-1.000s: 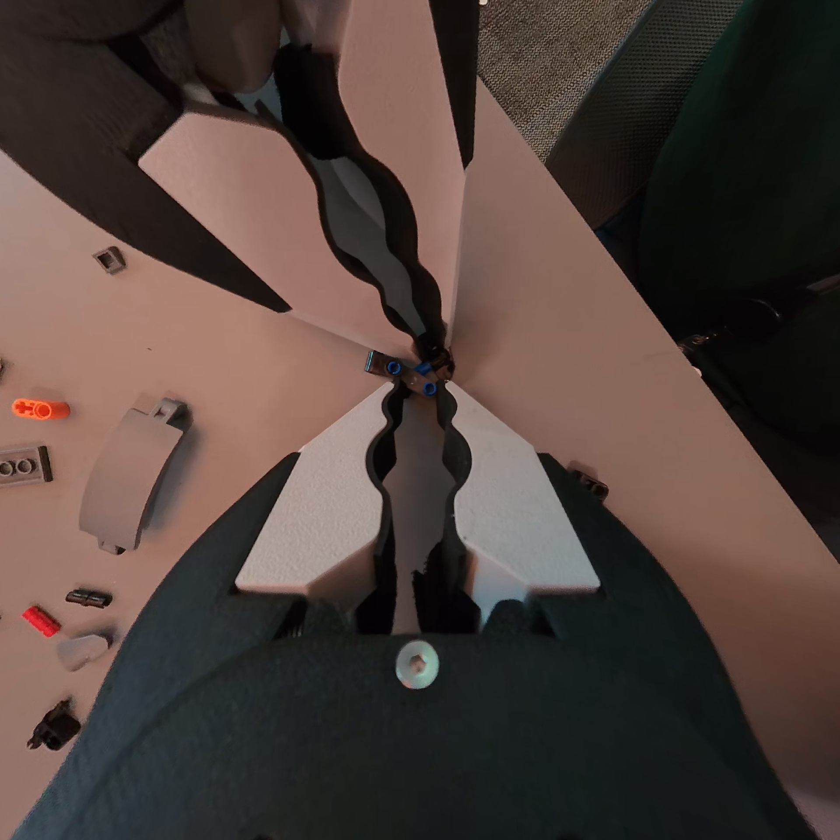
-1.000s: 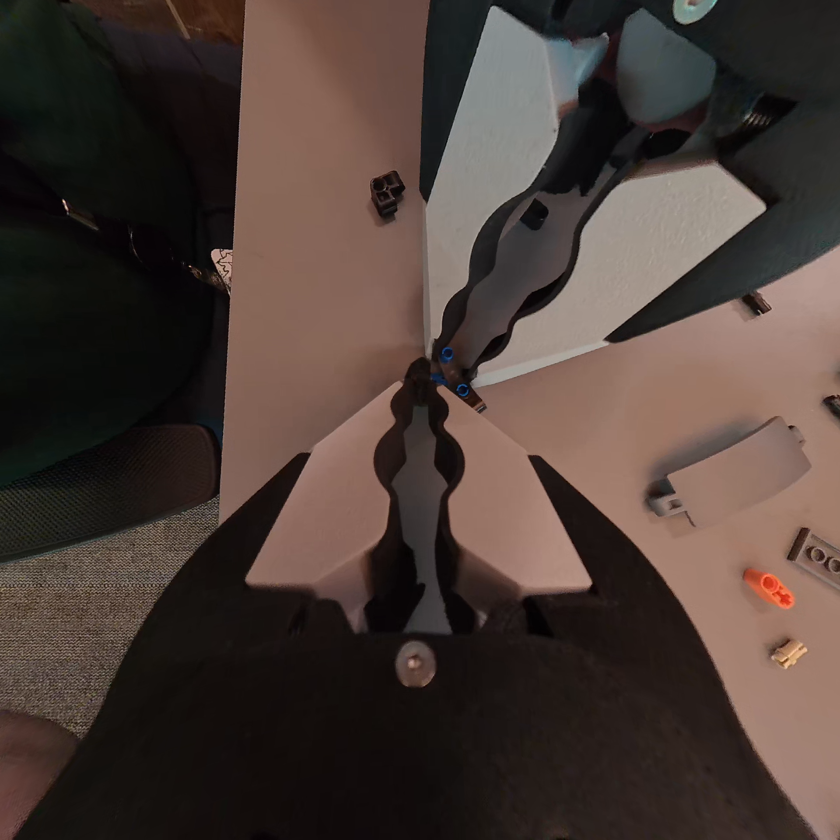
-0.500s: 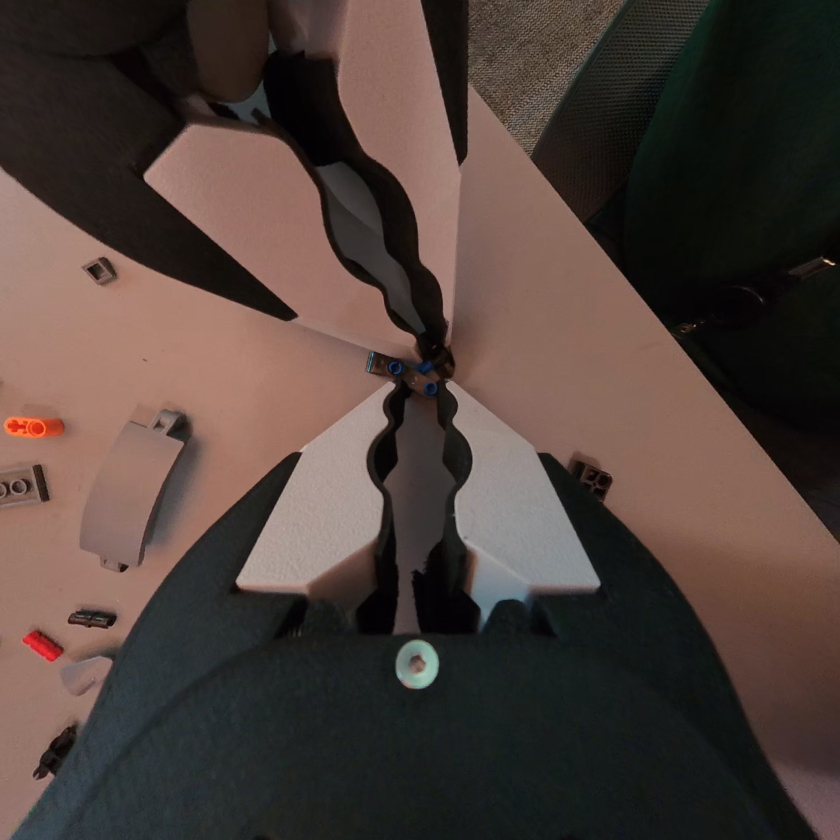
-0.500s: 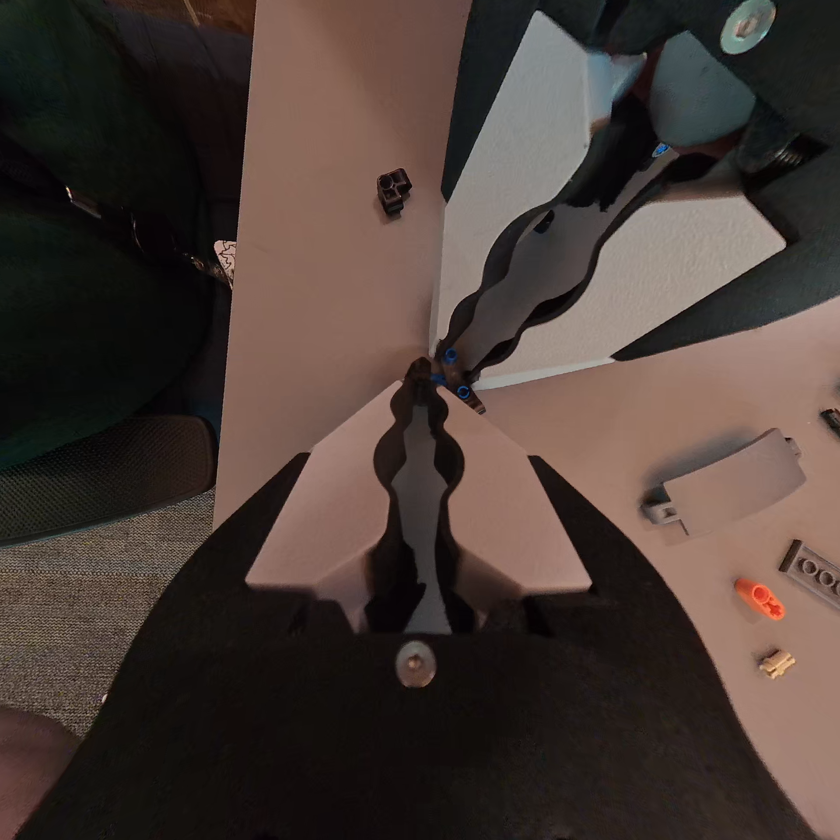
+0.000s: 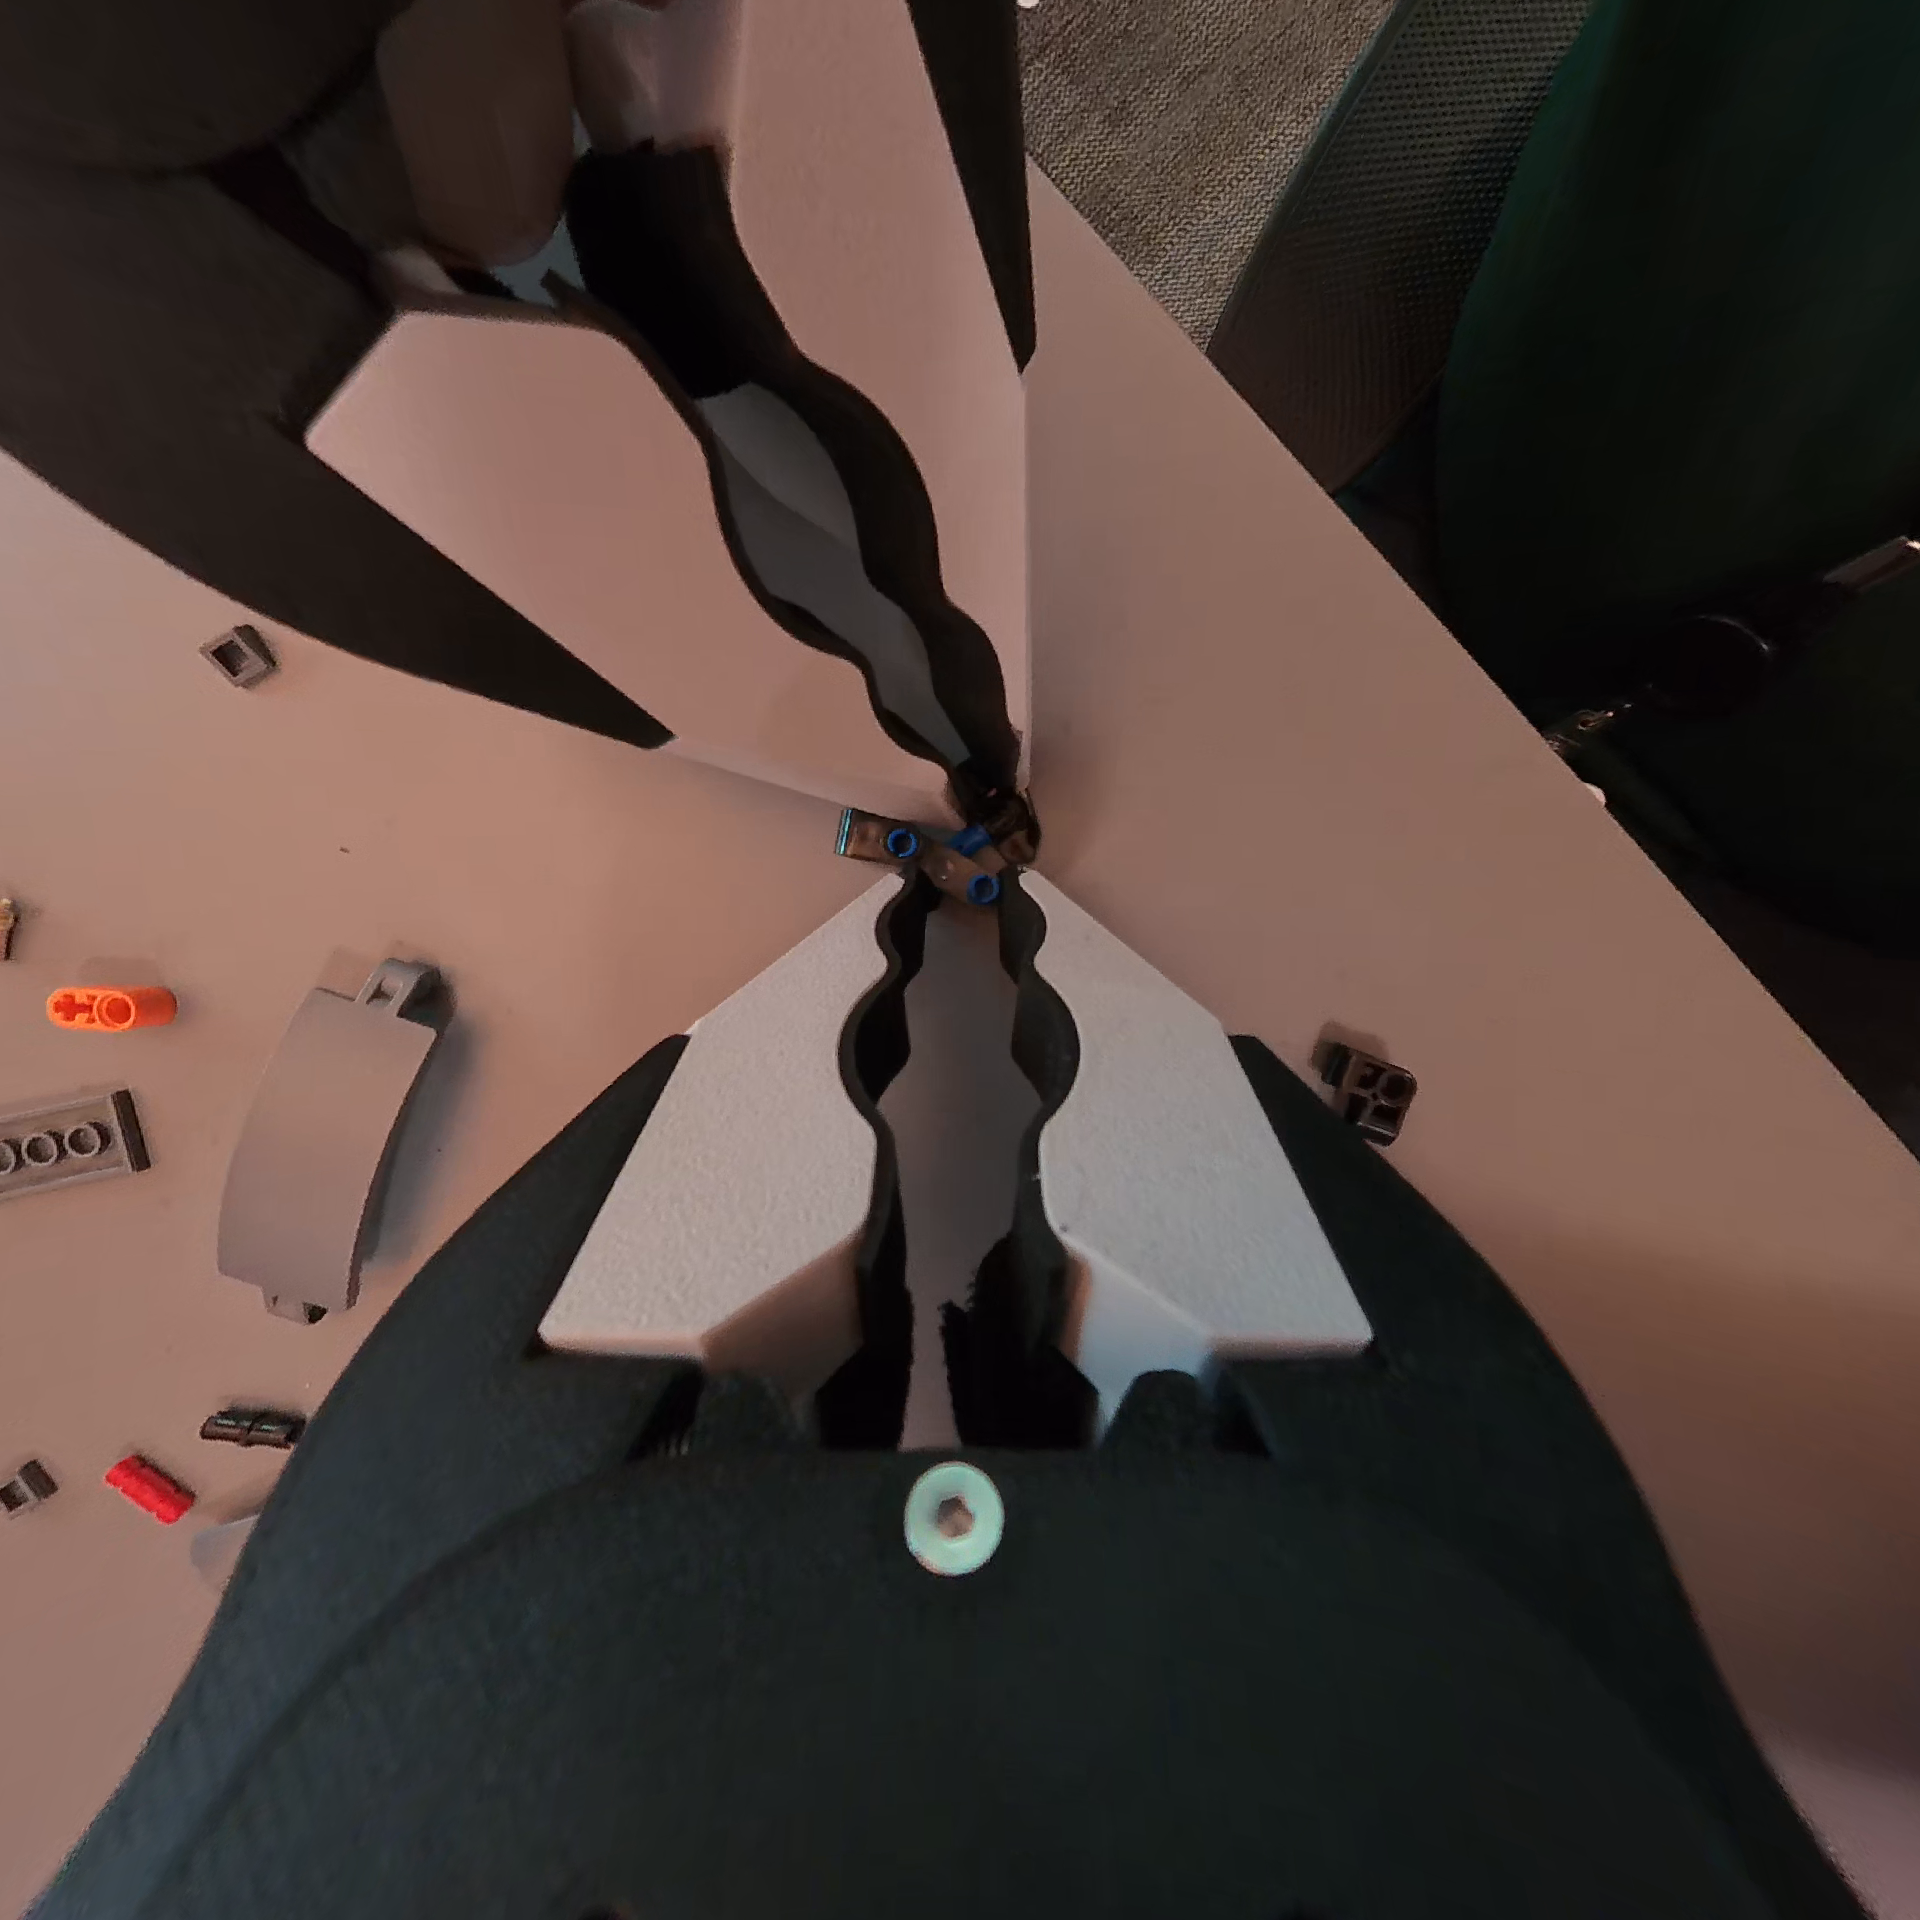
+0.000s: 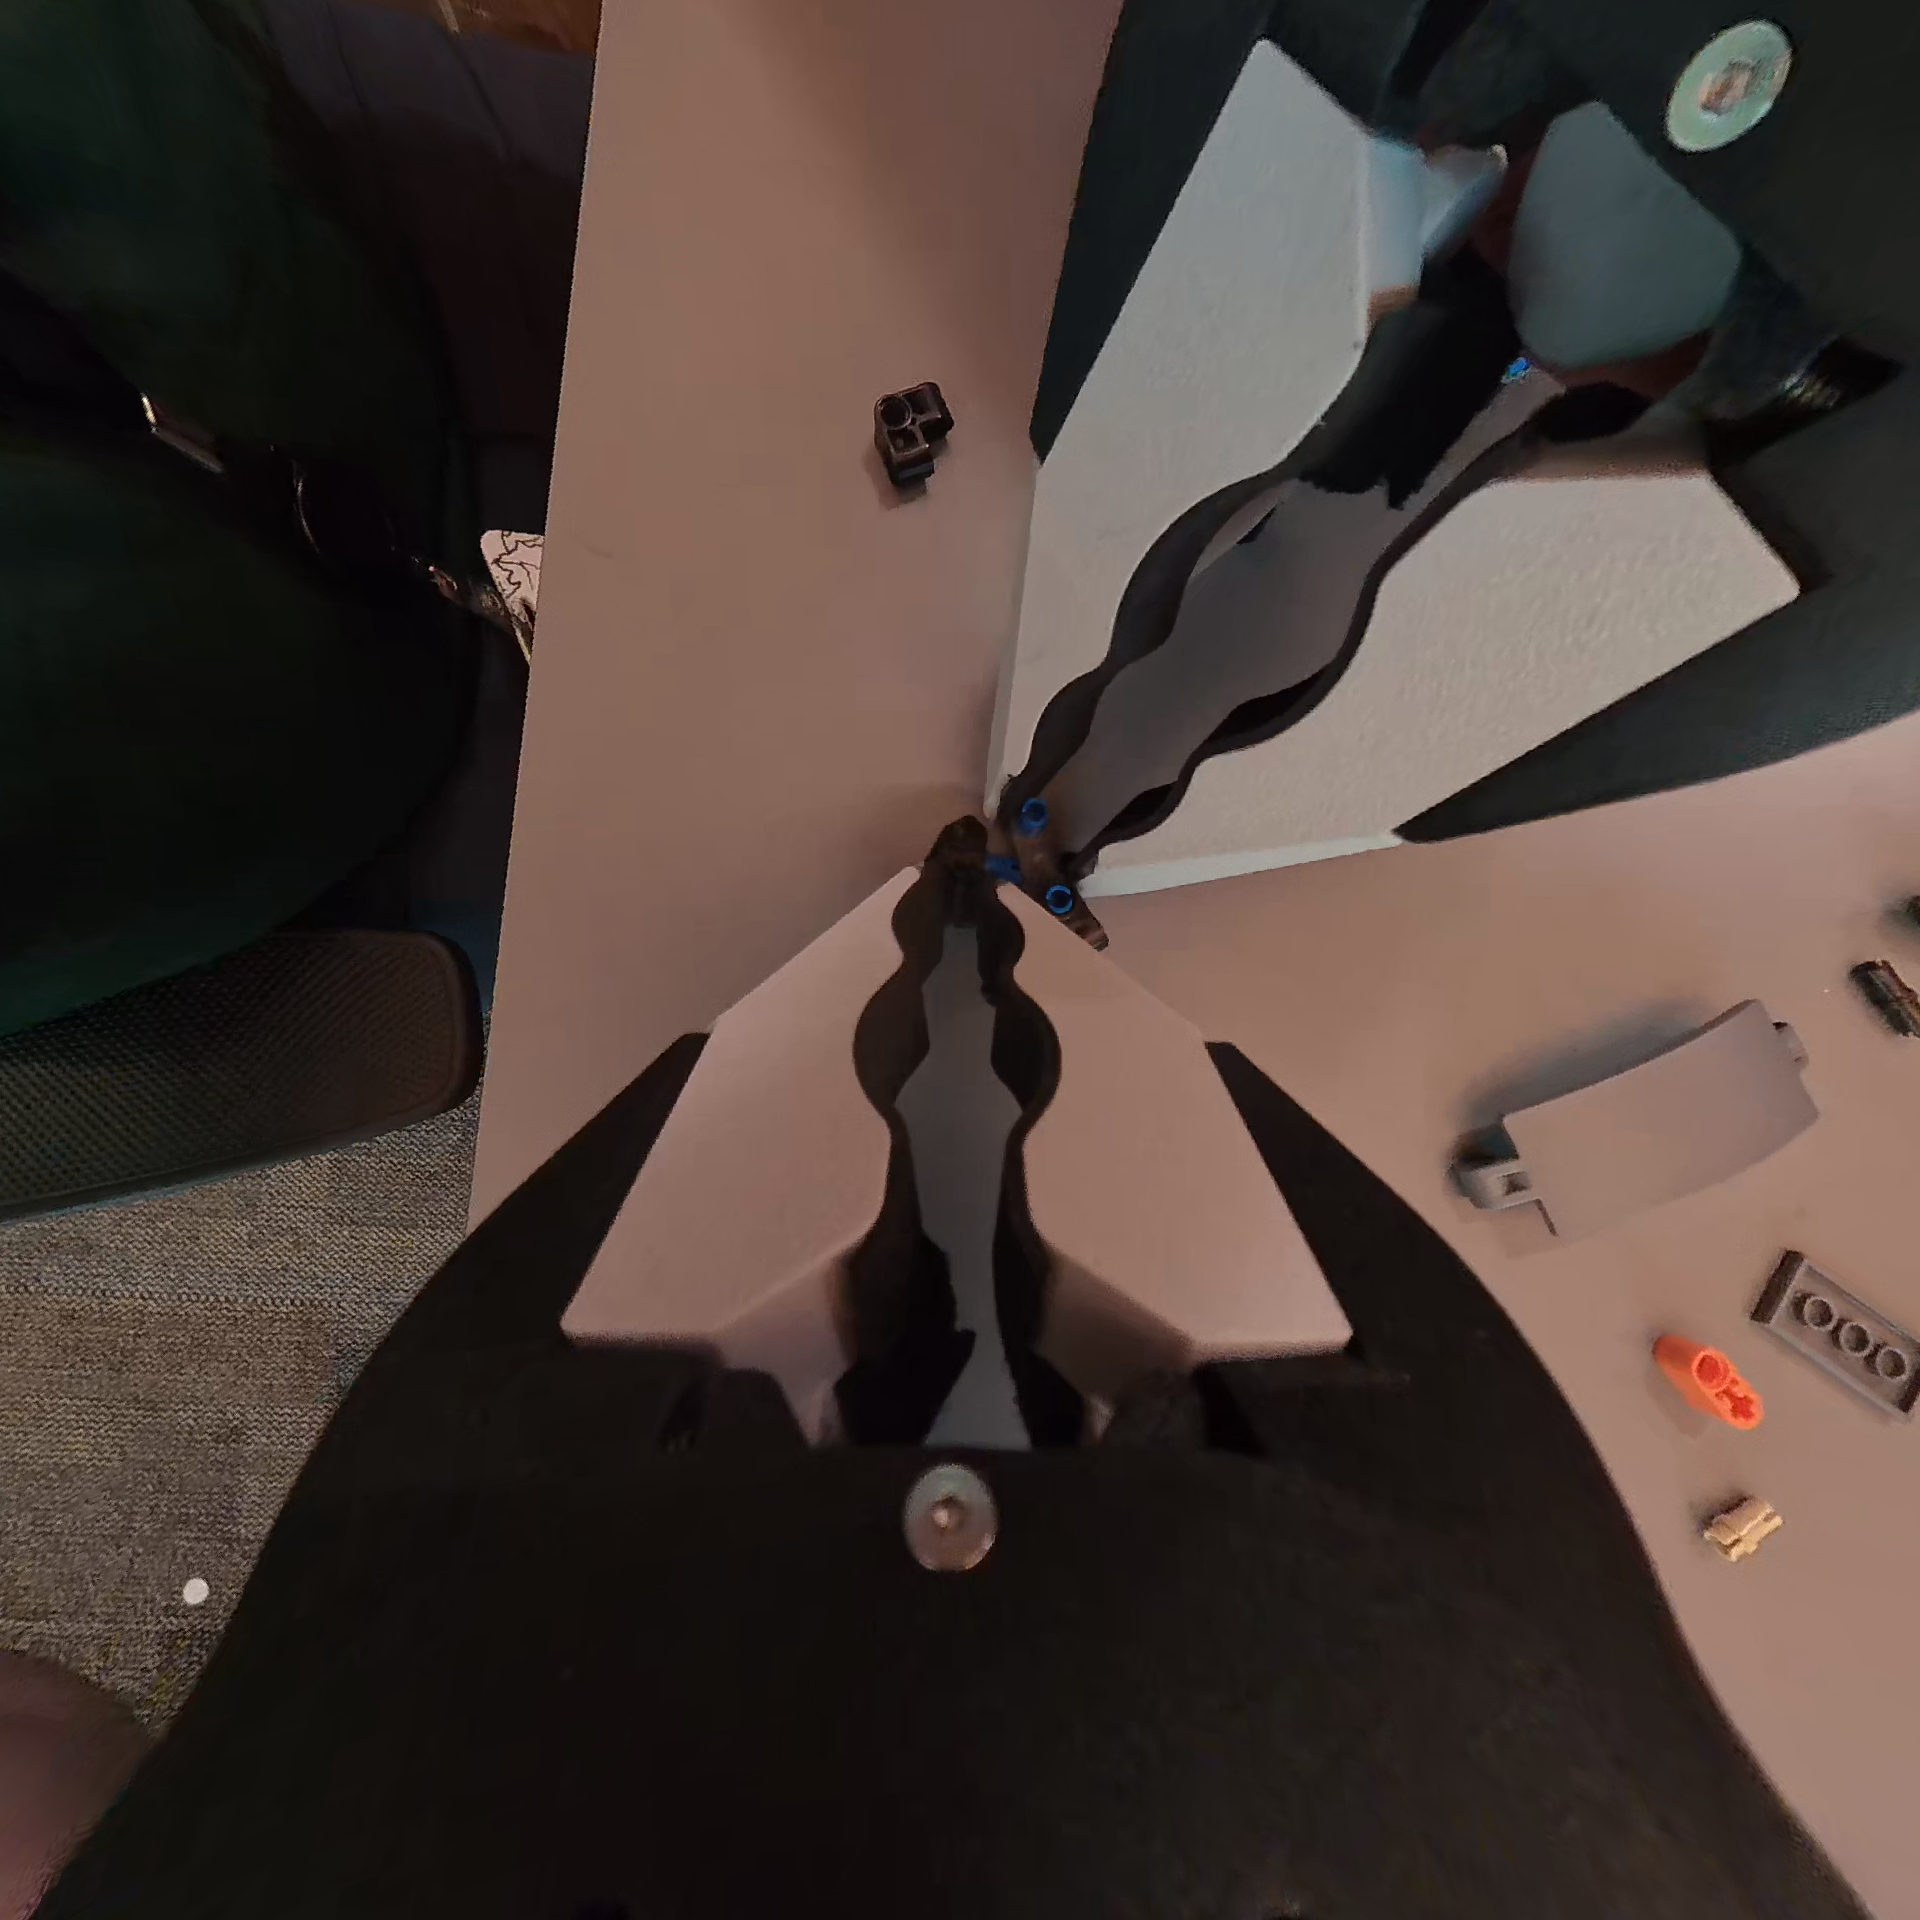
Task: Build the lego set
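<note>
table (image 5: 1299, 727) | beam (image 5: 940, 852) pinched between left gripper (image 5: 961, 894), right gripper (image 6: 971, 883) tips

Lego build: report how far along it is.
Done: blue pins sit in the dark beam. In hand: left gripper pinches that beam while right gripper presses a small black piece against it. Left: curved grey panel, orange connector and studded plate lie loose.
</note>
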Demonstrator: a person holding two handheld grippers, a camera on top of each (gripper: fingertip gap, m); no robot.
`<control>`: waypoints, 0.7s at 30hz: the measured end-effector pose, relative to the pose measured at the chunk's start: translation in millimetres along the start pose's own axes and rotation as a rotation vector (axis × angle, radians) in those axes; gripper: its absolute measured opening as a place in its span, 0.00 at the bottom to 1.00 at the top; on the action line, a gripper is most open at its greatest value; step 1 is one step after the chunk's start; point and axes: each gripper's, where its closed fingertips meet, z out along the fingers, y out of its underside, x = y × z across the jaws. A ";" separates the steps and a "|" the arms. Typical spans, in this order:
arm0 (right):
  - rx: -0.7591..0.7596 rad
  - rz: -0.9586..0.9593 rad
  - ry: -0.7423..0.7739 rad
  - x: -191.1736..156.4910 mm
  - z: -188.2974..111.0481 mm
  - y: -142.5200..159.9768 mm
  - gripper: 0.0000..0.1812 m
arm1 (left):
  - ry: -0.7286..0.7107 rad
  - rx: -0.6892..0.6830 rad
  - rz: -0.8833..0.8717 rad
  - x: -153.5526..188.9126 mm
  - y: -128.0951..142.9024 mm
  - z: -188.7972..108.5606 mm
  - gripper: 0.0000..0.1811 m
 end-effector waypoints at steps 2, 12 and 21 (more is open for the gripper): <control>-0.001 -0.012 -0.006 0.0 0.1 0.1 0.02 | 0.007 -0.010 0.009 0.0 0.3 -0.1 0.07; 0.018 -0.030 -0.016 -0.2 0.3 0.1 0.02 | 0.039 -0.018 0.034 0.0 0.2 -0.3 0.07; 0.002 -0.016 0.081 1.4 0.1 -0.9 0.03 | 0.012 0.000 0.026 0.2 0.3 -0.3 0.07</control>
